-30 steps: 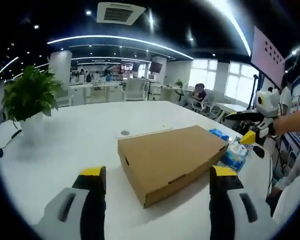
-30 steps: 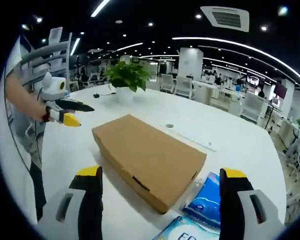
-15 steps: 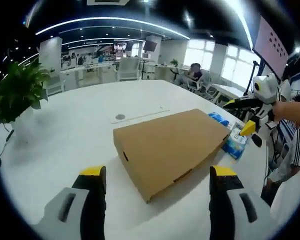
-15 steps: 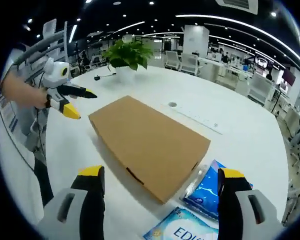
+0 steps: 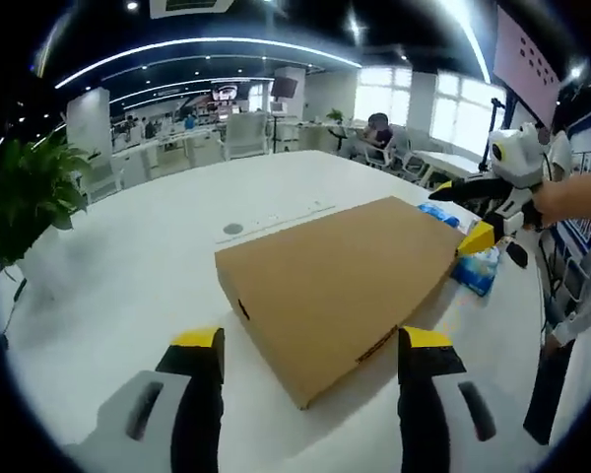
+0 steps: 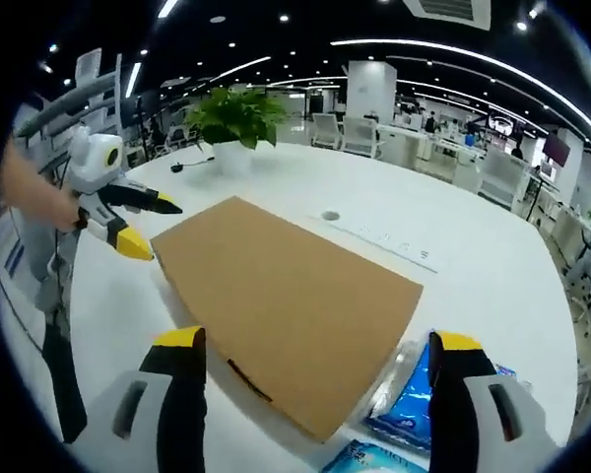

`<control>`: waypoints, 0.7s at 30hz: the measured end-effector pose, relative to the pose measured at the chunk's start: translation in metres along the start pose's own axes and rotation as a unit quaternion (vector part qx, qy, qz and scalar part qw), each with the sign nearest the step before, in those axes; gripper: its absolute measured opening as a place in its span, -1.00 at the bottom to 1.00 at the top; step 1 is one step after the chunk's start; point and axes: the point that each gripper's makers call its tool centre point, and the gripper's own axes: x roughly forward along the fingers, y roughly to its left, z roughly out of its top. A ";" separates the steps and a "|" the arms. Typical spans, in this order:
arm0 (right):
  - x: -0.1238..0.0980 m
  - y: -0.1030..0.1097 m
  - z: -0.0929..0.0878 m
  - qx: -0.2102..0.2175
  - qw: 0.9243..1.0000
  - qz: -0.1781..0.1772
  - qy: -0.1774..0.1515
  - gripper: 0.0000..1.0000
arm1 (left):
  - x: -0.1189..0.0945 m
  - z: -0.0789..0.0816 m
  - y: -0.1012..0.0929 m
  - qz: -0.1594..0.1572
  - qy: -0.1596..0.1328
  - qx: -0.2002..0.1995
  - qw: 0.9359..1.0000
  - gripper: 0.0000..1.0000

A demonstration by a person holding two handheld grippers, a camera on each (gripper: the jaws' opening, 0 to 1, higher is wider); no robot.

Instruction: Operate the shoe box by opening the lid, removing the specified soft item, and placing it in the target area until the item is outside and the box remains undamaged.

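1. Now we have closed in on the shoe box (image 5: pixel 335 281), lid shut, flat on the white desk (image 5: pixel 138 266).
2. Our left claw (image 5: pixel 310 345) and right claw (image 6: pixel 315 345) hang released, flanking it, nothing grasped; lid-opening comes next.

closed shoe box (image 6: pixel 291 320), right gripper (image 6: pixel 315 370) jaws apart

Matt brown cardboard shoe box (image 5: pixel 340 286) with smooth unprinted lid, glossy white bench (image 5: pixel 128 266) reflecting ceiling lights, shiny blue plastic wrapped packs (image 6: pixel 409 394) at five o'clock of the box in the right gripper view, smooth white plastic gripper (image 5: pixel 305 345) with yellow tips
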 end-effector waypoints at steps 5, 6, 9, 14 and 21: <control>0.006 0.008 -0.015 0.011 1.000 0.005 0.016 0.91 | 0.007 -0.005 -0.004 0.003 0.005 -0.028 1.000 0.42; 0.007 0.010 -0.017 0.022 1.000 0.008 0.020 0.91 | 0.008 -0.008 -0.007 -0.001 0.005 -0.021 1.000 0.42; 0.007 0.009 -0.018 0.016 1.000 0.004 0.020 0.86 | 0.010 -0.014 -0.017 -0.019 0.016 -0.001 1.000 0.39; 0.011 0.016 -0.017 0.004 1.000 0.012 0.019 0.78 | 0.013 -0.011 -0.014 -0.004 0.011 -0.013 1.000 0.32; 0.015 0.019 -0.013 0.037 0.999 -0.012 -0.019 0.89 | 0.014 -0.012 -0.015 0.003 0.013 -0.022 1.000 0.30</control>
